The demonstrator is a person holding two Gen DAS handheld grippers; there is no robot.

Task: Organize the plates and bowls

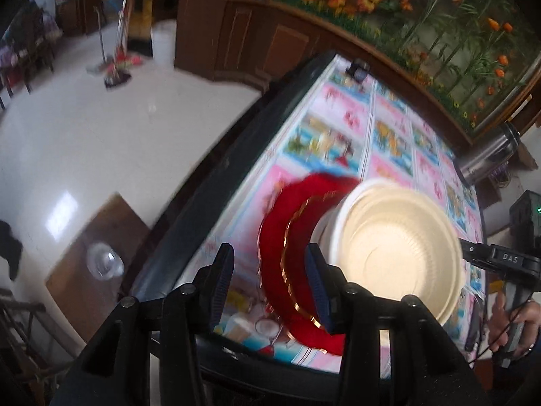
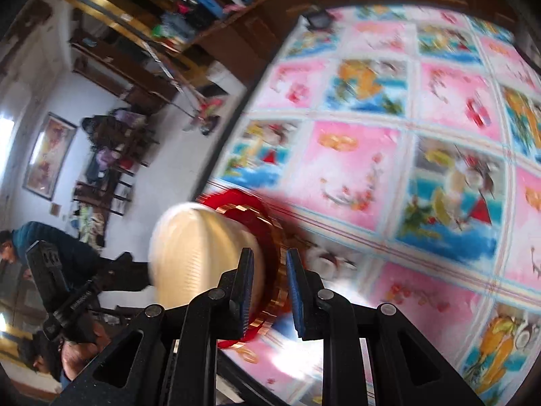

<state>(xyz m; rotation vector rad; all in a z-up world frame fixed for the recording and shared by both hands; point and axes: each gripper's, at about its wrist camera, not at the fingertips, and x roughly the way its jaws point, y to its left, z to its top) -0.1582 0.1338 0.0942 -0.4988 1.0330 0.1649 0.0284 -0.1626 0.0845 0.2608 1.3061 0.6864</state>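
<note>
The patterned tablecloth (image 2: 422,155) filled the right wrist view's right side, its table edge (image 1: 189,209) bordering open white floor (image 1: 101,135) left; the cream bowl (image 1: 395,250) sat empty in the red gold-rimmed plate (image 1: 294,223) lower centre; the right gripper (image 2: 269,291) pinched the plate's rim; the left gripper (image 1: 268,287) stood partly apart, rim between, untouched.

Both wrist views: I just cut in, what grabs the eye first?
A cream bowl sits over a red gold-rimmed plate at the near edge of the table, on a loud pink-and-blue picture tablecloth. The right tongs straddle the plate's rim beside the bowl; the left tongs are open over the plate's other side.
</note>
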